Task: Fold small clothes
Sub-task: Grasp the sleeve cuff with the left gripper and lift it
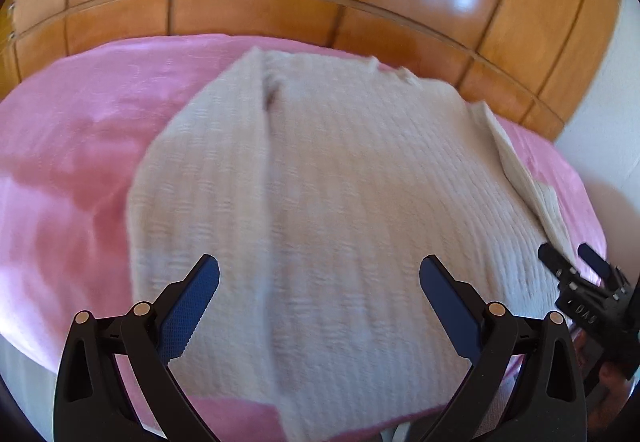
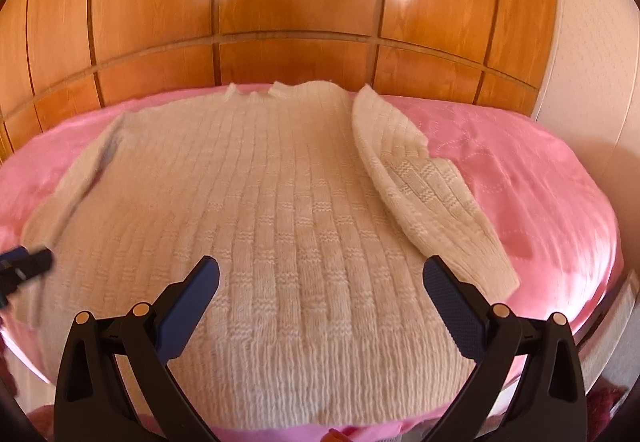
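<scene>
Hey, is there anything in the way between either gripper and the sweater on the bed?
Nothing visible. The cream knit sweater lies flat on the pink bedspread, directly below the open left gripper and open right gripper.

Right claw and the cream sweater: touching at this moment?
Cannot tell. In the right wrist view the open right claw frames the cream sweater, but no gap or contact shows plainly.
</scene>
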The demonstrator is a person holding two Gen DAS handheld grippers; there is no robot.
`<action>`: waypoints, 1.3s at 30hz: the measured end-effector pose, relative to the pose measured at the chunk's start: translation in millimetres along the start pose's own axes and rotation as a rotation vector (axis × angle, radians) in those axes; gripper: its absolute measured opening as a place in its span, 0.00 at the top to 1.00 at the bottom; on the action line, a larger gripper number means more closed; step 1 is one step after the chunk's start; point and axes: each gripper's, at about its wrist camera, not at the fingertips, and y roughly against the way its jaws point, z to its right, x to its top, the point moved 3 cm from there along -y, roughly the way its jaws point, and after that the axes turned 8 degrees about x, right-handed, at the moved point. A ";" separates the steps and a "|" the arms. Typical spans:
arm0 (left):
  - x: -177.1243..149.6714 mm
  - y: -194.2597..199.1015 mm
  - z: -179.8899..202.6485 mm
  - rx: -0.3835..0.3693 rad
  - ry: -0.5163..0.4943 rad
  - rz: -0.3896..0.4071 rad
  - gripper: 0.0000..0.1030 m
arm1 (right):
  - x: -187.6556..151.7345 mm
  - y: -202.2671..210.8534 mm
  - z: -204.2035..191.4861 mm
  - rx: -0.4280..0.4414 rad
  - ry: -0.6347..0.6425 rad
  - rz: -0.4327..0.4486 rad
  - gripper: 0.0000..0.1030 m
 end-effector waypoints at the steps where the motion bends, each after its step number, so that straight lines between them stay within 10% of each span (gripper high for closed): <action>1: 0.9 -0.4 -4.2 0.019 -0.005 0.008 0.04 | 1.0 -6.2 -2.0 -0.005 0.014 -0.005 0.02; 9: -5.1 -23.7 -35.9 0.234 -0.144 0.012 0.04 | 25.8 -52.6 -7.0 -0.055 0.079 0.004 0.02; 15: -11.4 -30.6 -50.0 0.189 -0.137 -0.005 0.33 | 56.0 -98.2 -2.9 -0.115 0.092 0.011 0.02; 19: -12.6 -28.0 -41.9 0.177 -0.215 -0.004 0.70 | 53.4 -125.9 4.3 -0.139 0.064 -0.050 0.02; 25: 6.7 -15.1 -53.3 0.141 -0.246 0.007 0.78 | 46.6 -135.3 5.7 -0.152 0.058 -0.075 0.02; 30: 46.9 -2.4 -109.4 0.158 -0.104 0.041 0.78 | 44.8 -136.6 6.4 -0.151 0.046 -0.076 0.02; 36: 93.1 -16.7 -225.1 0.075 0.337 -0.007 0.78 | 44.0 -136.2 6.7 -0.150 0.043 -0.075 0.02; 39: 107.1 -38.1 -272.3 0.225 0.384 -0.001 0.74 | 44.1 -136.3 6.7 -0.150 0.043 -0.075 0.02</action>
